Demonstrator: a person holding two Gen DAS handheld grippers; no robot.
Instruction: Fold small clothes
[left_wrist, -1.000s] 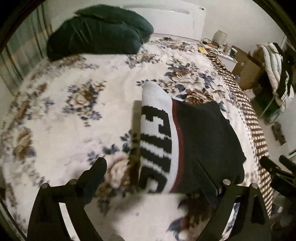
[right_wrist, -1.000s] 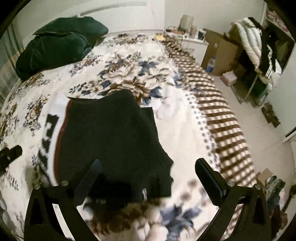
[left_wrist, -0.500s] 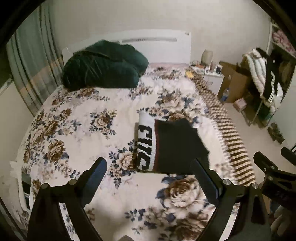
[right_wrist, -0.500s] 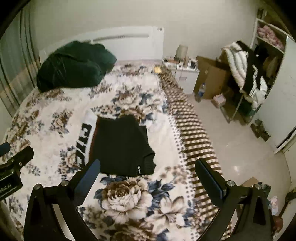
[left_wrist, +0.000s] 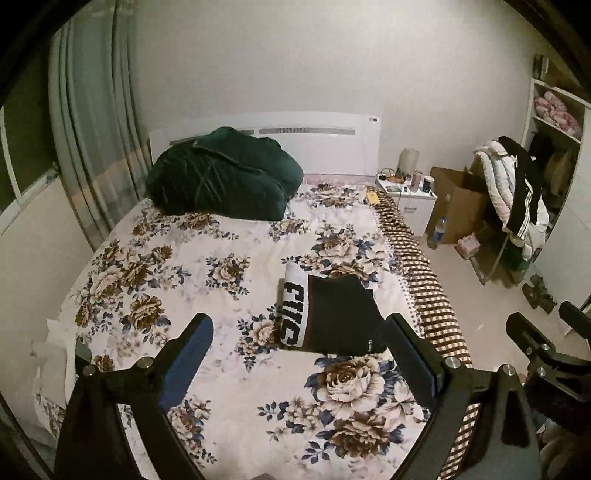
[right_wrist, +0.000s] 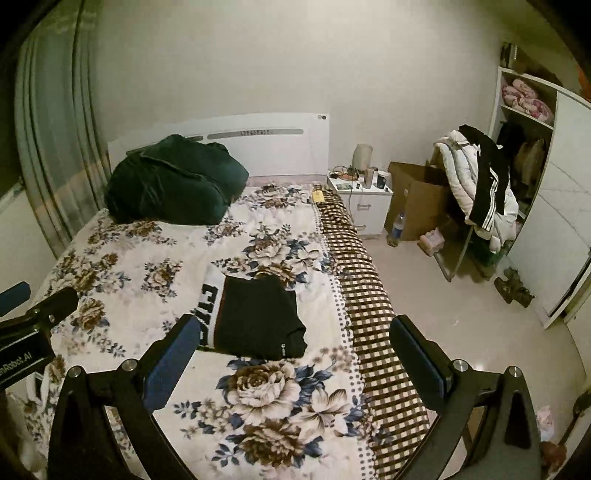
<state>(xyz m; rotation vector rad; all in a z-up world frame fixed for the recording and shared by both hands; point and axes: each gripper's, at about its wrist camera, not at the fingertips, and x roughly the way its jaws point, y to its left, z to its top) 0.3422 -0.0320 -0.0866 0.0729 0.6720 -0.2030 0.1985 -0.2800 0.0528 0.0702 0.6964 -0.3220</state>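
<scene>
- Garment: black knit piece with a white band and black lettering; lies as a compact folded rectangle on the floral bedspread, toward the bed's right side, near the checked border; same rectangle shows in the right wrist view
- Edges look squared, layers stacked flat, no sleeve or loose flap sticking out; judged: this piece is folded and set down
- Remaining: no other small clothes visible on the bedspread; the dark green bundle by the headboard is bulky, and I cannot tell what it is; clothes draped on a rack across the room are well apart from the bed; judged: task at or near its end, or awaiting a next item out of view
- Left gripper: jaws spread wide, nothing between them; held above the bed, apart from the garment; touches nothing
- Right gripper: jaws likewise spread wide and empty; above the bed edge, clear of the cloth
- Each gripper shows at the margin of the other's view; neither carries anything
</scene>
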